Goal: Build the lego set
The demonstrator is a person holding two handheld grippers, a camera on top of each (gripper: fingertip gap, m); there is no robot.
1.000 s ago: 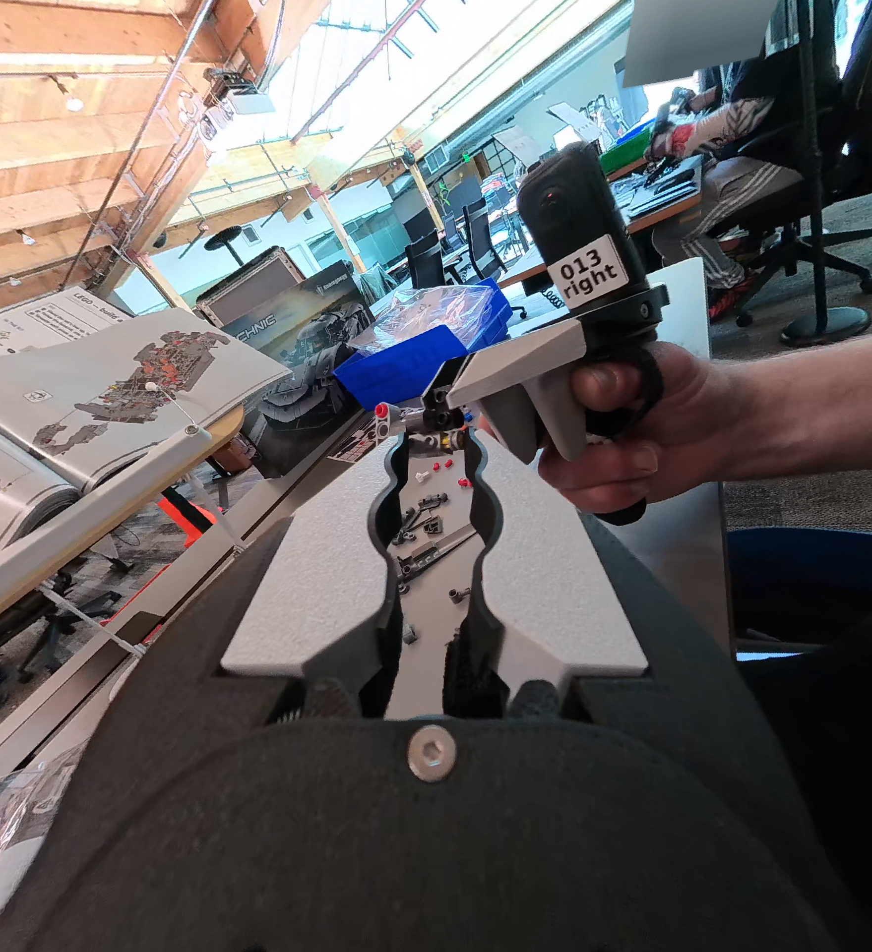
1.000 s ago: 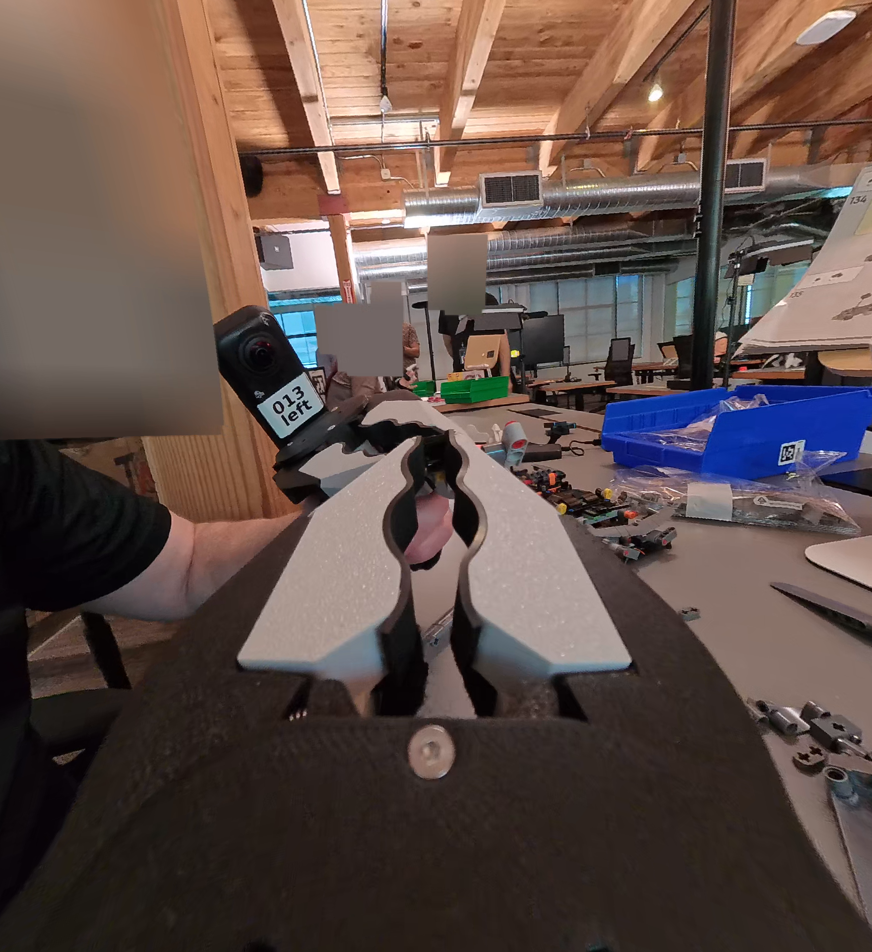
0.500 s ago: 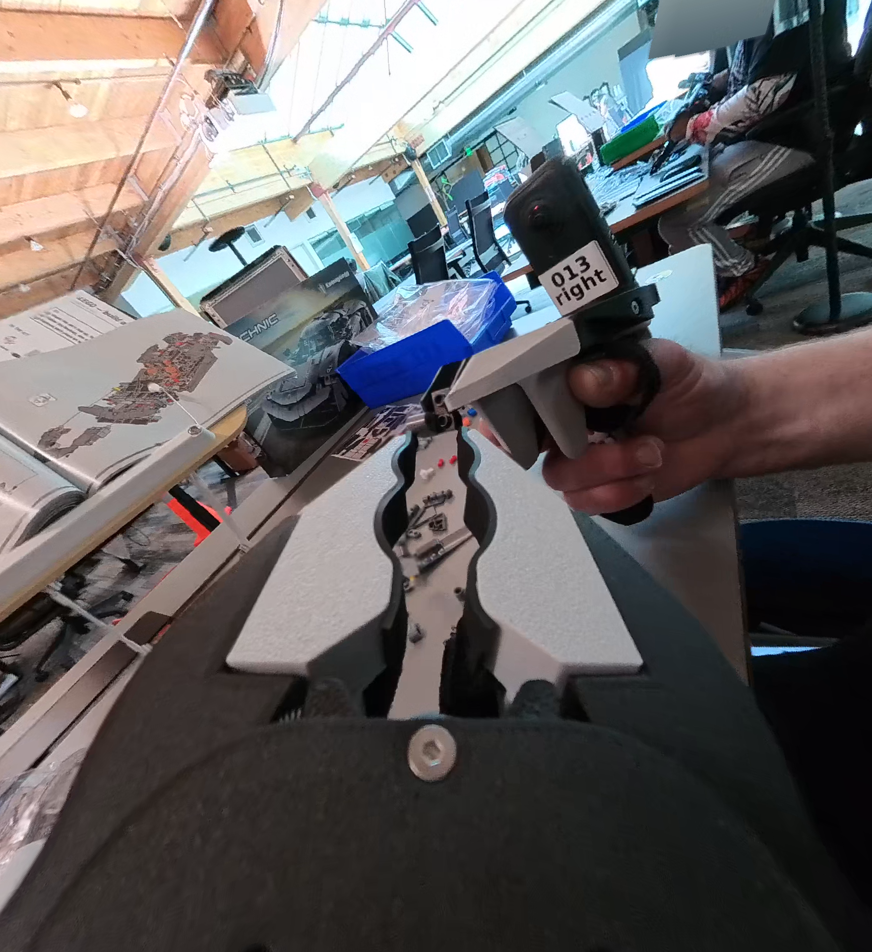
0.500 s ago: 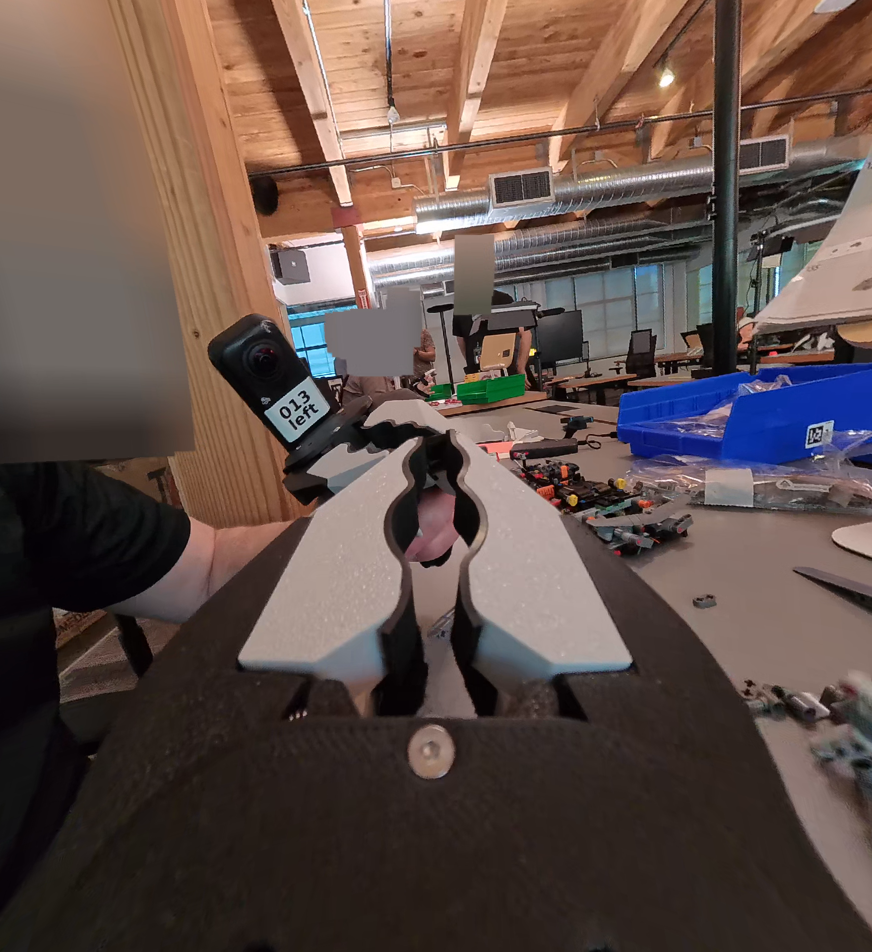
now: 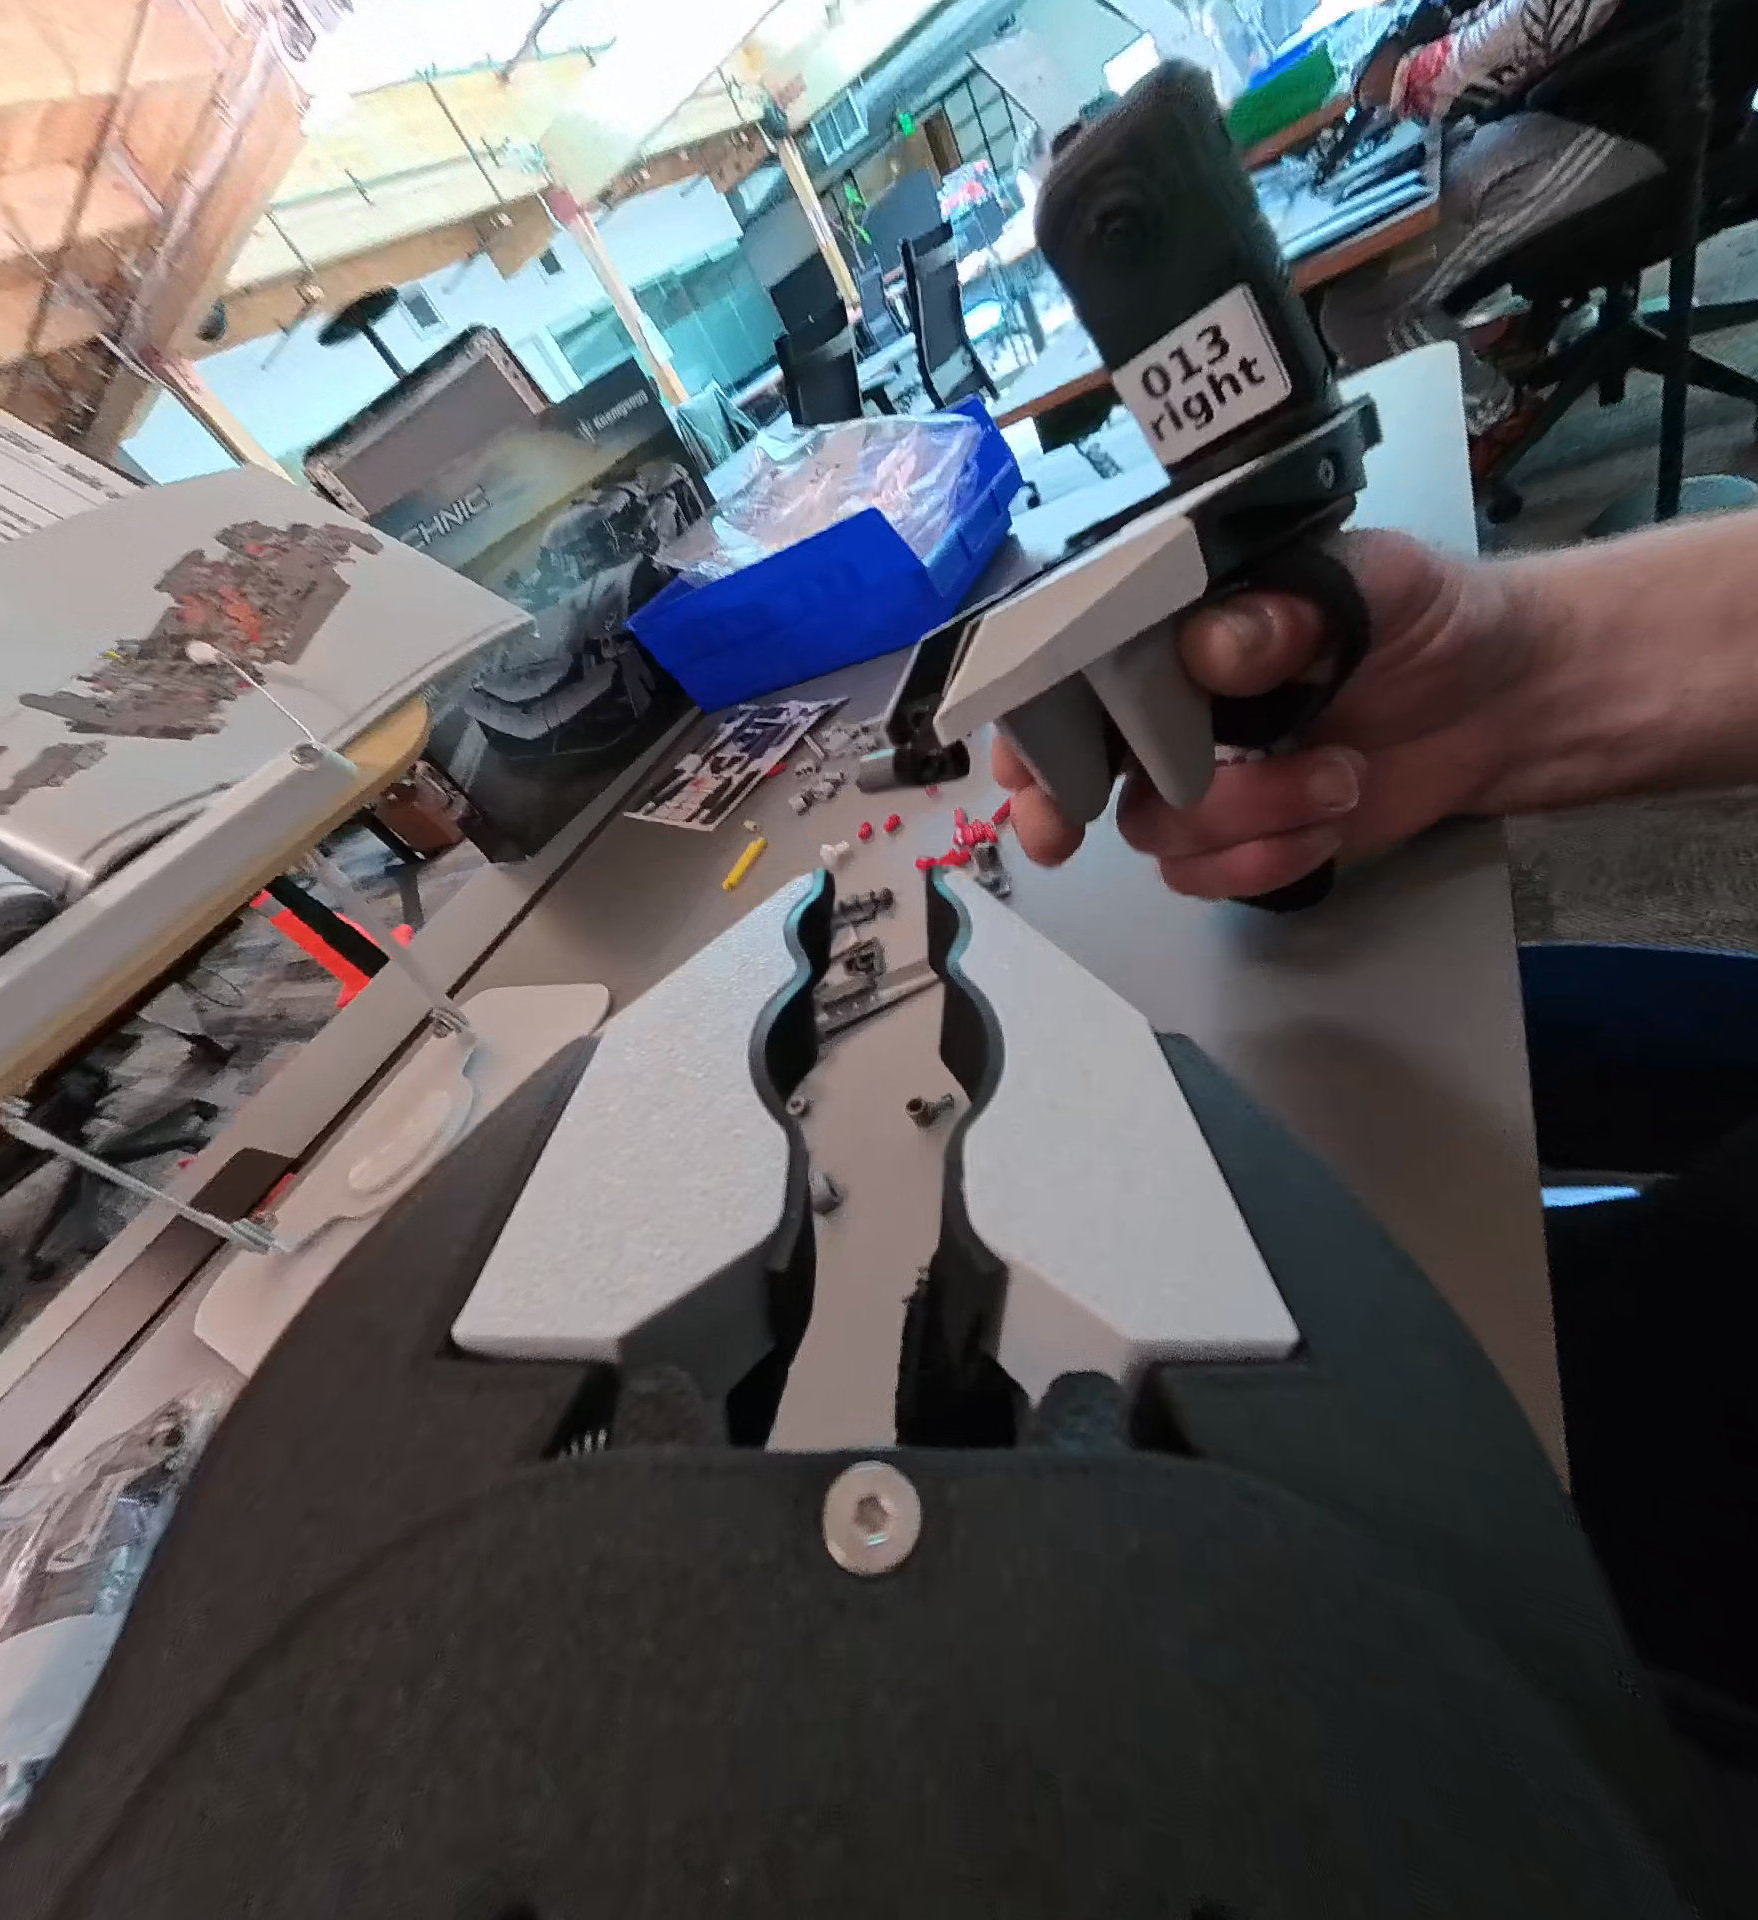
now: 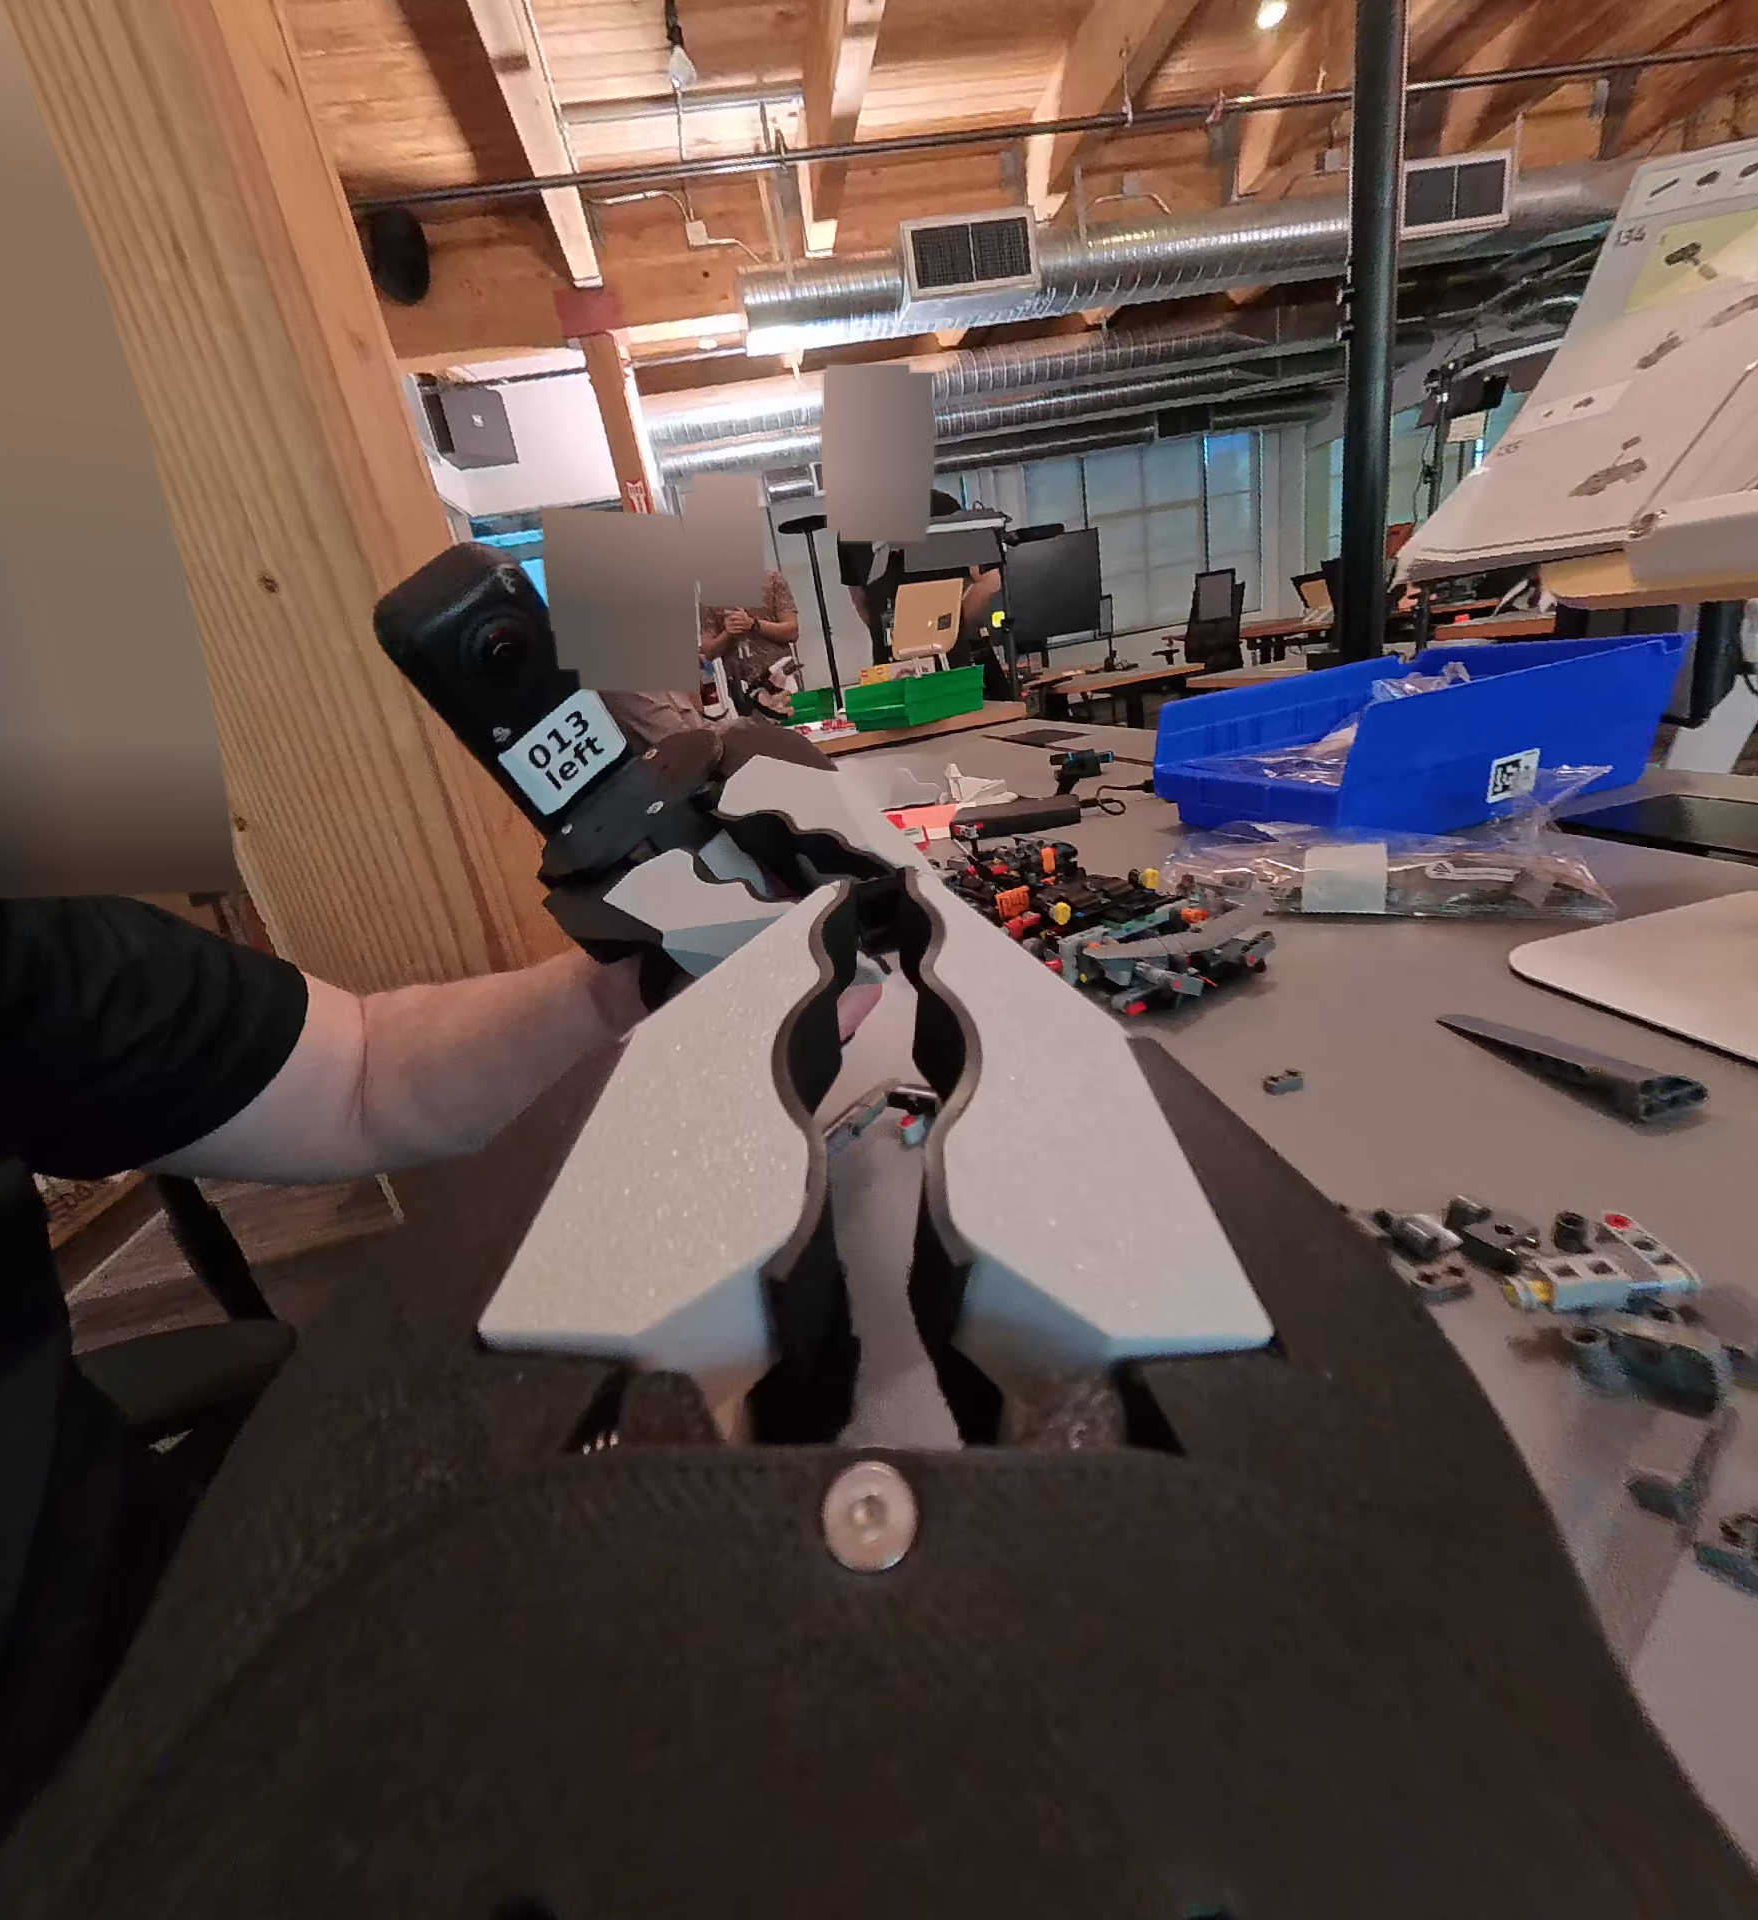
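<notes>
The right gripper (image 6: 880,914) grips 1 small black-and-grey piece (image 5: 906,753) that is best kept level, while the left gripper (image 5: 877,883) hangs open, empty, above the grey table (image 5: 1270,1039).

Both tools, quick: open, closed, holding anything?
Left tool: open, nothing between its fingers.
Right tool: closed on a small black-and-grey brick piece.

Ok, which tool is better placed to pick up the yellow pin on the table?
Left, probably. The left tool is open and empty, with the yellow pin just ahead of its tips; the right tool is shut on a small black piece.
</notes>
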